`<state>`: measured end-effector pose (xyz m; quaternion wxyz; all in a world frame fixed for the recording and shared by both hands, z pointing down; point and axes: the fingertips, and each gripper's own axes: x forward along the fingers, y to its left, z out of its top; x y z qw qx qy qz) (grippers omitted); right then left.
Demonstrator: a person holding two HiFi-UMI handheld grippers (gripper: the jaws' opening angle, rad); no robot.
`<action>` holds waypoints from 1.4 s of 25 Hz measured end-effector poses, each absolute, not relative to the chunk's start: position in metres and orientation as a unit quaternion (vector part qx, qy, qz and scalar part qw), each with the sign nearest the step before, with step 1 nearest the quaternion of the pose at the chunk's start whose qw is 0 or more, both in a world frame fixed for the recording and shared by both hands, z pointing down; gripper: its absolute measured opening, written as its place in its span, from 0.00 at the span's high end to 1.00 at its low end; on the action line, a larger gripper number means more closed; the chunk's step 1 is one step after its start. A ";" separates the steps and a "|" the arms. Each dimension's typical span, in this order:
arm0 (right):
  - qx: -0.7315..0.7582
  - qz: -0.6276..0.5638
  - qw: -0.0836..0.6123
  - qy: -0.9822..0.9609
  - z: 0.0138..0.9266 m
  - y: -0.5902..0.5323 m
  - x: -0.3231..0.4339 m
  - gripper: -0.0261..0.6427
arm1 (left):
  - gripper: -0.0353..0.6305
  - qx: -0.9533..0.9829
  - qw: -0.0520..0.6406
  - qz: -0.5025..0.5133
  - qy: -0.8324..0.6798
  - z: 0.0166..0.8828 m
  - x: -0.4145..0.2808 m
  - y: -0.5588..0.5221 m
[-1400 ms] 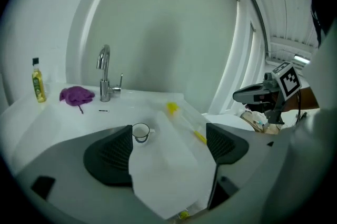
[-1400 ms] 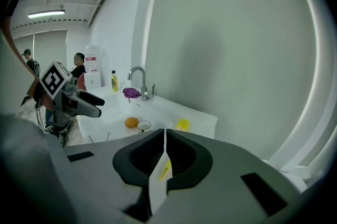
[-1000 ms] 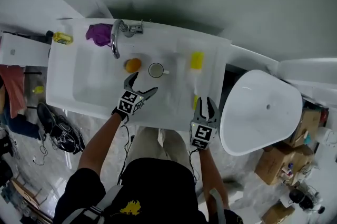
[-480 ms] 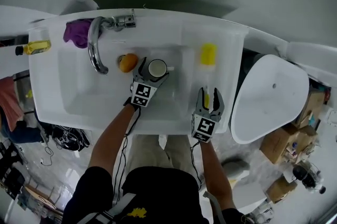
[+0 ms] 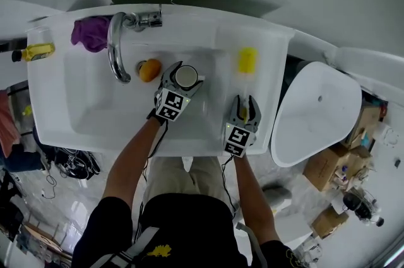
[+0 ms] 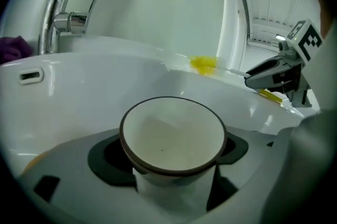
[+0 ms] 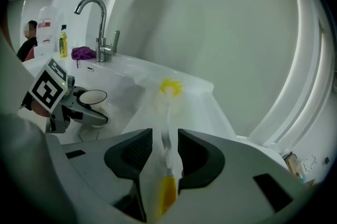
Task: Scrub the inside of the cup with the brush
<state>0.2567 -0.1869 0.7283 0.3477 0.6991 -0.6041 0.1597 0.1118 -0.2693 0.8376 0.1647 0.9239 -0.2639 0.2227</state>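
We find the left gripper (image 5: 187, 77) clamped on the cup (image 6: 171, 138), which stands in the sink (image 5: 126, 142); its jaws have just been closing. The right gripper (image 5: 243, 103) is unclenched, its jaws also just closing. The brush (image 7: 167, 149) handle lies loose between them on the ledge. Only the left gripper view shows the cup's bare interior.

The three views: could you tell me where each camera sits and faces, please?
Head view: on the head, facing steeply down at the sink; both forearms show, with left gripper and right gripper.
Left gripper view: on the left gripper, facing along jaws just closing onto the cup.
Right gripper view: on the right gripper, facing along jaws just closing around the brush, not yet gripping.
Shared: both gripper views show the tap.
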 end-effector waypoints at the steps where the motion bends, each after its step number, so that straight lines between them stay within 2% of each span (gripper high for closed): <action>1: 0.698 0.158 0.347 -0.606 0.726 -0.189 0.255 0.70 | 0.30 0.922 0.177 0.232 -0.252 0.836 0.108 -0.264; 6: 0.672 0.149 0.374 -0.622 0.727 -0.201 0.251 0.71 | 0.30 0.917 0.204 0.248 -0.236 0.783 0.080 -0.240; 7: 0.669 0.152 0.383 -0.619 0.728 -0.200 0.252 0.74 | 0.30 0.916 0.208 0.246 -0.240 0.770 0.072 -0.235; 8: 0.668 0.163 0.382 -0.617 0.727 -0.198 0.254 0.87 | 0.30 0.913 0.212 0.246 -0.246 0.760 0.064 -0.230; 12: 0.628 0.251 0.323 -0.662 0.687 -0.195 0.246 0.87 | 0.30 0.906 0.215 0.264 -0.252 0.729 0.044 -0.209; 15: 0.521 0.283 0.326 -0.736 0.631 -0.185 0.209 0.88 | 0.30 0.905 0.205 0.280 -0.245 0.706 0.032 -0.200; 19: 0.384 0.293 0.366 -0.795 0.550 -0.161 0.163 0.88 | 0.30 0.917 0.181 0.264 -0.237 0.670 0.033 -0.202; 22: 0.300 0.280 0.423 -0.808 0.520 -0.137 0.136 0.88 | 0.30 0.920 0.144 0.279 -0.233 0.660 0.035 -0.203; 26: 0.217 0.269 0.478 -0.807 0.515 -0.114 0.103 0.88 | 0.30 0.919 0.055 0.340 -0.193 0.653 0.038 -0.199; 30: 0.166 0.237 0.568 -0.771 0.525 -0.106 0.089 0.88 | 0.30 0.915 -0.017 0.378 -0.136 0.648 0.056 -0.180; 35: 0.148 0.184 0.612 -0.755 0.518 -0.127 0.072 0.88 | 0.30 0.913 -0.025 0.399 -0.083 0.659 0.058 -0.152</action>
